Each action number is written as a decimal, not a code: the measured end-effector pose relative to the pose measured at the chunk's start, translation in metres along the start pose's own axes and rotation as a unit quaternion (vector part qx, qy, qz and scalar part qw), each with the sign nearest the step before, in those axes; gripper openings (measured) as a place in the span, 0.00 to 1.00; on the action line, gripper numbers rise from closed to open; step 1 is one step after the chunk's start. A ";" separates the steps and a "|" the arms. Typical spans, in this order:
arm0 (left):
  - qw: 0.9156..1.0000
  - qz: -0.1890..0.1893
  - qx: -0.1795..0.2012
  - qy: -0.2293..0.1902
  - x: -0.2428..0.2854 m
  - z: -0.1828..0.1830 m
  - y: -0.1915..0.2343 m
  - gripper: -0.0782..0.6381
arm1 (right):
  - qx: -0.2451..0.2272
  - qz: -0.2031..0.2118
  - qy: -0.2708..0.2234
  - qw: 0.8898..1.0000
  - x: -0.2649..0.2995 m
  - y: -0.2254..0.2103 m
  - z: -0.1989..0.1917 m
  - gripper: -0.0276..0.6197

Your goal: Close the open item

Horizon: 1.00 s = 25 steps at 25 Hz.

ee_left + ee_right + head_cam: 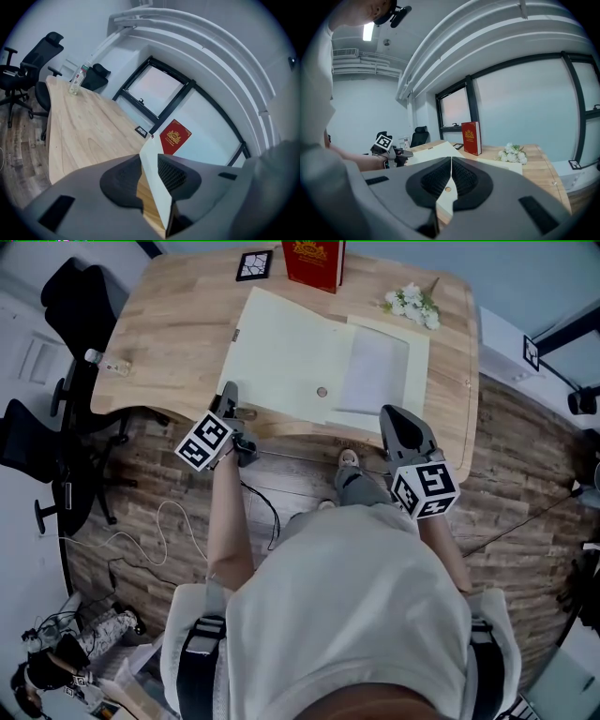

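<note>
Head view showed the cream folder (291,362) lying open at the middle of the table's (178,324) near edge. The left gripper (228,393) was at the folder's near-left corner, jaws apart, with the cover's edge between them and a gap on one side. The right gripper (395,414), at the folder's near-right edge, had its jaws together; whether they pinched the folder was unclear.

The folder (291,362) lies mid-table (178,343), with the book (314,263) standing behind it at the far edge, a tile (254,265) just left of the book and flowers (411,304) far right. A bottle (105,362) stands at the left end, with office chairs (80,296) beyond it. Your left gripper (228,397) is at the folder's near left corner and your right gripper (396,416) at its near right edge.
</note>
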<state>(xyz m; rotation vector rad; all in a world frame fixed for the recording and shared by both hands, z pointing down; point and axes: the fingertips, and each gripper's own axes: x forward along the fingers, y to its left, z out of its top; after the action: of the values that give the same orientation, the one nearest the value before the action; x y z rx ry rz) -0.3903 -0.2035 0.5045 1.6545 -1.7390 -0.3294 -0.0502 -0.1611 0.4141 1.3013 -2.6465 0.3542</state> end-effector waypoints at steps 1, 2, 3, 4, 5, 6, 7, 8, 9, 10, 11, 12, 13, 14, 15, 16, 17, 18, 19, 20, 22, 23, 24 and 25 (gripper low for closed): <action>1.000 0.000 0.003 -0.002 -0.002 0.001 -0.002 0.26 | 0.000 0.000 0.000 1.000 0.000 0.001 -0.001 0.07; 1.000 -0.003 0.006 -0.003 -0.003 0.001 -0.005 0.24 | 0.000 0.001 0.000 1.000 -0.001 0.001 -0.001 0.07; 1.000 -0.006 0.010 -0.005 -0.005 0.001 -0.008 0.23 | 0.000 0.001 0.000 1.000 -0.002 0.002 -0.002 0.07; 1.000 -0.011 0.014 -0.005 -0.007 0.001 -0.012 0.22 | 0.000 0.001 0.000 1.000 -0.002 0.002 -0.003 0.07; 1.000 -0.015 0.018 -0.005 -0.008 0.001 -0.016 0.21 | 0.001 0.002 0.000 1.000 -0.003 0.002 -0.003 0.07; 1.000 -0.020 0.022 -0.006 -0.009 0.002 -0.020 0.21 | 0.001 0.002 0.000 1.000 -0.004 0.003 -0.003 0.07; 0.999 -0.023 0.027 -0.006 -0.010 0.003 -0.024 0.21 | 0.001 0.003 0.000 1.000 -0.005 0.003 -0.003 0.07; 0.999 -0.026 0.030 -0.007 -0.011 0.003 -0.028 0.20 | 0.001 0.003 0.000 1.000 -0.005 0.004 -0.003 0.07; 0.999 -0.029 0.033 -0.008 -0.012 0.004 -0.032 0.20 | 0.001 0.003 0.000 1.000 -0.006 0.004 -0.003 0.07; 0.999 -0.033 0.034 -0.009 -0.013 0.005 -0.035 0.19 | 0.000 0.003 -0.001 1.000 -0.007 0.005 -0.002 0.07; 0.999 -0.036 0.035 -0.010 -0.014 0.005 -0.039 0.19 | 0.000 0.003 -0.001 1.000 -0.008 0.005 -0.002 0.07; 0.999 -0.039 0.036 -0.011 -0.015 0.006 -0.042 0.19 | 0.000 0.003 -0.002 1.000 -0.009 0.006 -0.002 0.07; 0.998 -0.042 0.037 -0.012 -0.016 0.006 -0.045 0.18 | -0.001 0.002 -0.002 1.000 -0.011 0.006 -0.002 0.07; 0.998 -0.044 0.039 -0.014 -0.017 0.007 -0.048 0.18 | -0.001 0.001 -0.003 1.000 -0.012 0.006 -0.002 0.07; 0.998 -0.044 0.042 -0.014 -0.018 0.007 -0.050 0.18 | -0.002 0.001 -0.003 1.000 -0.014 0.007 -0.003 0.07; 0.998 -0.044 0.046 -0.013 -0.018 0.007 -0.052 0.18 | -0.002 -0.001 -0.003 1.000 -0.015 0.007 -0.003 0.07; 0.998 -0.043 0.050 -0.013 -0.019 0.007 -0.054 0.18 | -0.002 -0.002 -0.003 1.000 -0.016 0.007 -0.003 0.07; 0.998 -0.044 0.054 -0.012 -0.020 0.007 -0.056 0.17 | -0.002 -0.003 -0.003 1.000 -0.018 0.007 -0.004 0.07; 0.997 -0.046 0.057 -0.014 -0.020 0.007 -0.058 0.17 | -0.002 -0.004 -0.003 1.000 -0.019 0.007 -0.004 0.07; 0.997 -0.051 0.059 -0.015 -0.021 0.008 -0.061 0.16 | -0.002 -0.005 -0.002 1.000 -0.021 0.007 -0.005 0.07; 0.996 -0.063 0.061 -0.016 -0.022 0.008 -0.069 0.16 | -0.002 -0.008 -0.002 1.000 -0.023 0.007 -0.005 0.07; 0.996 -0.067 0.062 -0.015 -0.023 0.007 -0.072 0.16 | -0.002 -0.009 -0.002 1.000 -0.025 0.008 -0.006 0.07; 0.996 -0.068 0.063 -0.014 -0.024 0.006 -0.074 0.15 | -0.002 -0.010 -0.002 1.000 -0.026 0.008 -0.006 0.07; 0.995 -0.070 0.064 -0.012 -0.024 0.006 -0.077 0.15 | -0.001 -0.012 -0.002 1.000 -0.028 0.009 -0.006 0.07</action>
<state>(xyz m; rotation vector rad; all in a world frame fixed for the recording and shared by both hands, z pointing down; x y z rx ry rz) -0.3364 -0.1934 0.4453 1.8782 -1.6966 -0.3093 -0.0398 -0.1329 0.4116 1.3323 -2.6323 0.3445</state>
